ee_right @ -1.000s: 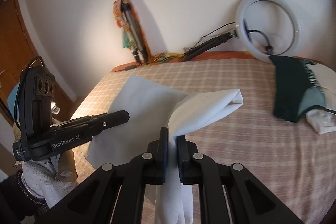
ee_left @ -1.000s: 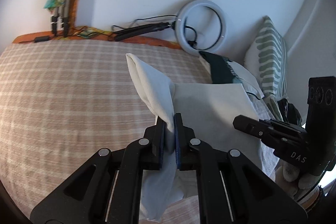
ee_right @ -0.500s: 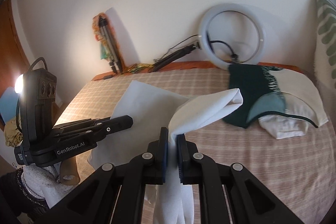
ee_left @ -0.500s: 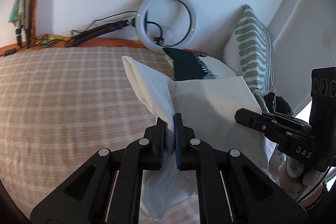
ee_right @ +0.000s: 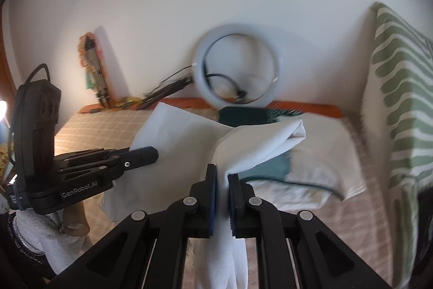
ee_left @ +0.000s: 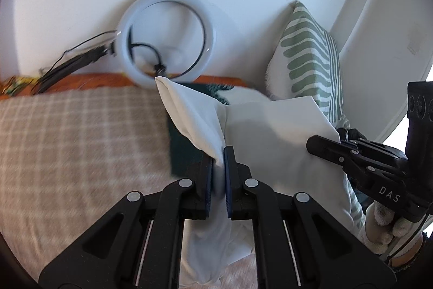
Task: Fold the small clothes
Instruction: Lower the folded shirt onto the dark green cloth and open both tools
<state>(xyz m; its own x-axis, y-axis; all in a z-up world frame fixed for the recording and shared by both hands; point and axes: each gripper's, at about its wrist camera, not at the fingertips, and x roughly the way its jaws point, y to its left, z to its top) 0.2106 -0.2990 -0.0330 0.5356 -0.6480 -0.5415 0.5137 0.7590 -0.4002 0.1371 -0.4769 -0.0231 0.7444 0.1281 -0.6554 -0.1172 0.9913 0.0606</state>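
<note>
A white cloth [ee_left: 270, 137] hangs stretched between my two grippers above the checked bed [ee_left: 67, 142]. My left gripper [ee_left: 219, 151] is shut on one folded corner of it. My right gripper [ee_right: 222, 169] is shut on the other corner [ee_right: 259, 145], which sticks up past the jaws. In the left wrist view the right gripper [ee_left: 319, 144] is at the right, against the cloth's far edge. In the right wrist view the left gripper [ee_right: 146, 155] is at the left, with the cloth [ee_right: 178, 137] spread behind it.
A pile of folded clothes, dark green and white [ee_right: 305, 167], lies on the bed under the cloth. A ring light [ee_left: 167, 37] leans on the wall behind. A green striped pillow [ee_right: 400, 99] stands at the right. A tripod [ee_right: 93, 72] stands in the far left corner.
Both grippers have swung right with the cloth held between them, from over the bare bed to over the pile of clothes by the pillow. Both grips are unchanged.
</note>
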